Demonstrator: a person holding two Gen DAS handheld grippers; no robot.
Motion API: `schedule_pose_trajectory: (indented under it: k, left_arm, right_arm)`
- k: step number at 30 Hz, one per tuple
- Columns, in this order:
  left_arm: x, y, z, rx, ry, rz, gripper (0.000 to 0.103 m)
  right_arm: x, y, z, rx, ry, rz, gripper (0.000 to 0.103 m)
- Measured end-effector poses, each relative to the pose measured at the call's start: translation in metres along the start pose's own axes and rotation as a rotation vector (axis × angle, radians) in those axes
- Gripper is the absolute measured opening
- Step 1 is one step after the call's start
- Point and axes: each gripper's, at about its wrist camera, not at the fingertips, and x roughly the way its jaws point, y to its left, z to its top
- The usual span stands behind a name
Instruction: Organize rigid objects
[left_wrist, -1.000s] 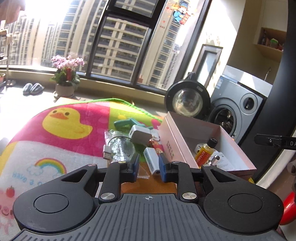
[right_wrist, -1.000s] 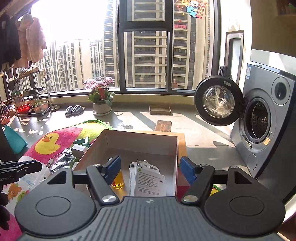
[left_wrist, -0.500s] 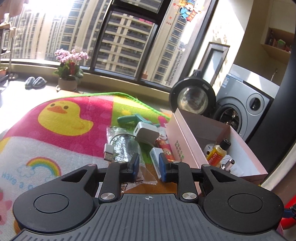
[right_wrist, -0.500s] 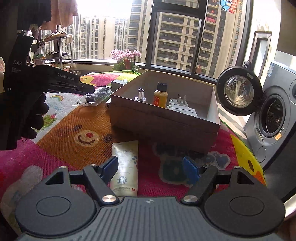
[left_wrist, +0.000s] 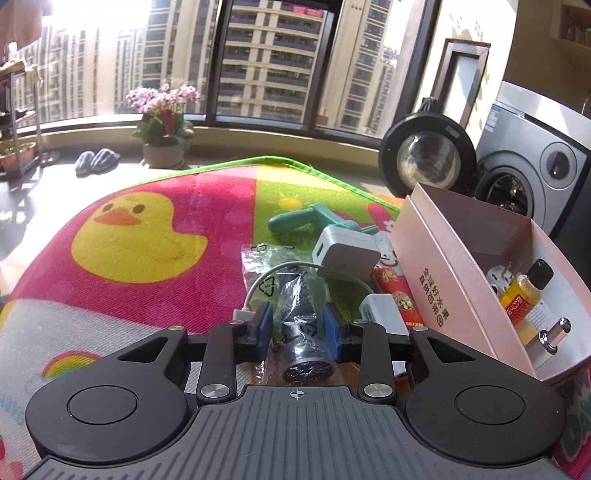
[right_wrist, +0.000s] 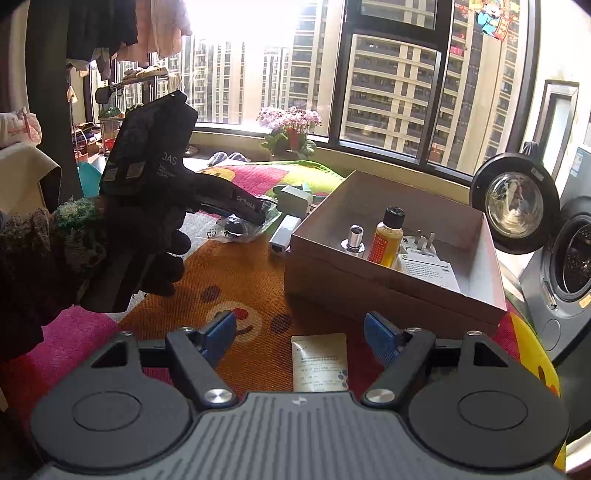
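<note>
A bright children's play mat printed with a yellow duck (left_wrist: 140, 243) is serving as the sorting floor, its loose items lying beside an open pink cardboard box (left_wrist: 436, 266) that is already holding a small amber bottle with a black cap (left_wrist: 524, 291), a white wall plug (right_wrist: 421, 247) and a short silver metal cylinder (left_wrist: 554, 334). The left gripper (left_wrist: 297, 325) is reaching low over the mat, its blue pads bracketing a dark cylinder sealed in a clear plastic bag (left_wrist: 301, 314); whether they are pressing it yet is hard to tell, but the bag looks set for the box. The right gripper (right_wrist: 299, 332) is waiting wide apart and empty above a flat white sachet (right_wrist: 319, 363) lying in front of the box, likely the next pick.
</note>
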Motion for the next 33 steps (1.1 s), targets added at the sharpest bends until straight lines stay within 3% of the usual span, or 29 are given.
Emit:
schedule_pose_trajectory:
  k: [4,9,13,14,16,17,21,25,29,30,32,33]
  left_arm:
    - [-0.027,0.012,-0.020,-0.008,-0.002,-0.061,0.026]
    - [-0.089,0.029,-0.071,0.041,-0.023,-0.112,0.026]
    - [-0.127,0.047,-0.097,0.048,-0.057,-0.054,0.026]
    - [-0.134,0.054,-0.100,0.026,-0.067,-0.036,0.026]
    - [-0.139,0.066,-0.103,-0.016,-0.078,-0.033,0.026]
    - [-0.139,0.074,-0.104,-0.044,-0.085,-0.050,0.027]
    - [-0.140,0.076,-0.104,-0.053,-0.089,-0.064,0.028]
    - [-0.139,0.075,-0.104,-0.047,-0.088,-0.065,0.029]
    - [-0.139,0.083,-0.105,-0.093,-0.087,-0.100,0.029]
    - [-0.138,0.085,-0.105,-0.104,-0.087,-0.108,0.029]
    - [-0.138,0.088,-0.106,-0.118,-0.087,-0.118,0.029]
    - [-0.138,0.087,-0.106,-0.122,-0.086,-0.121,0.029]
  right_arm:
    - [0.000,0.000,0.027,-0.024,-0.021,-0.021,0.077]
    - [0.017,-0.006,0.073,0.051,-0.014,0.055,0.077]
    - [0.050,0.002,0.101,0.112,0.033,0.122,0.077]
    - [0.063,0.007,0.106,0.123,0.055,0.137,0.075]
    - [0.084,0.019,0.113,0.114,0.088,0.143,0.060]
    - [0.100,0.029,0.117,0.084,0.114,0.123,0.052]
    - [0.150,0.043,0.135,0.044,0.190,0.030,0.051]
    - [0.199,0.035,0.157,0.064,0.275,-0.080,0.065]
    - [0.244,0.029,0.164,0.073,0.375,-0.167,0.067]
    - [0.248,0.028,0.163,0.081,0.392,-0.164,0.065]
    - [0.249,0.028,0.160,0.088,0.402,-0.173,0.047]
    - [0.244,0.030,0.159,0.083,0.392,-0.151,0.047]
